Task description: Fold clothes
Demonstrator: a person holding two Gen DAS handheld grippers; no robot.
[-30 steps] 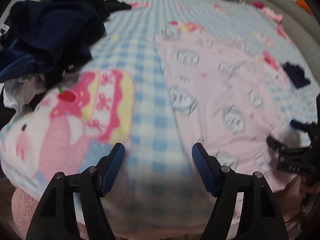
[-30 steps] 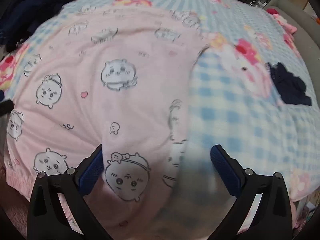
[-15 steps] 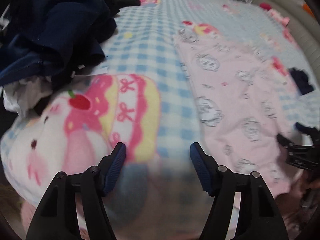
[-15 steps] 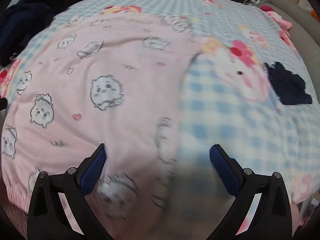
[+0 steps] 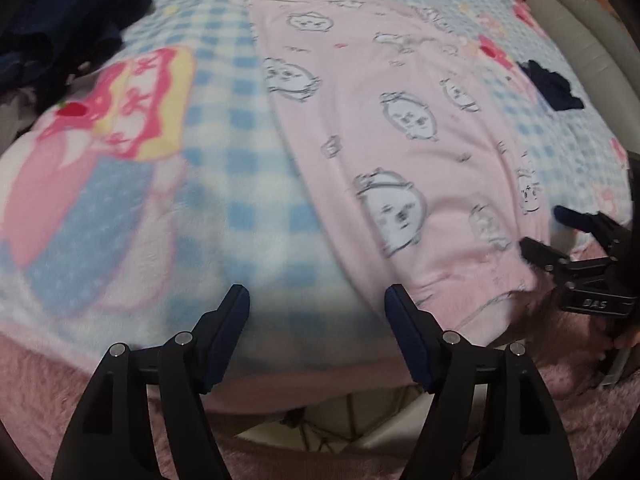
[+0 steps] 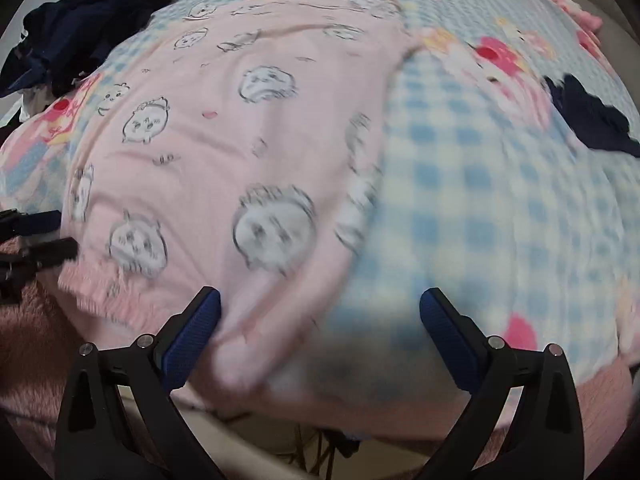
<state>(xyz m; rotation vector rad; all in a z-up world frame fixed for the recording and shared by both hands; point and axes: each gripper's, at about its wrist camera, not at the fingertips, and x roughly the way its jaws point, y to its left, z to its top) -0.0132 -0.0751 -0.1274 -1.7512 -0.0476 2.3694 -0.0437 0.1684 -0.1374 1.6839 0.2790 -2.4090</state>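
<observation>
Person's hand (image 5: 624, 340) only behind left tongs (image 5: 318, 312).

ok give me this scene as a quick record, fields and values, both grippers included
surface: checked blanket with cartoon prints
garment: pink garment with cartoon faces, spread flat on the blanket
left gripper: open, empty, at the blanket's near edge beside the garment's hem
right gripper: open, near hem corner between its fingers, not gripped
other clothes: dark clothes pile far left; small dark item right
</observation>
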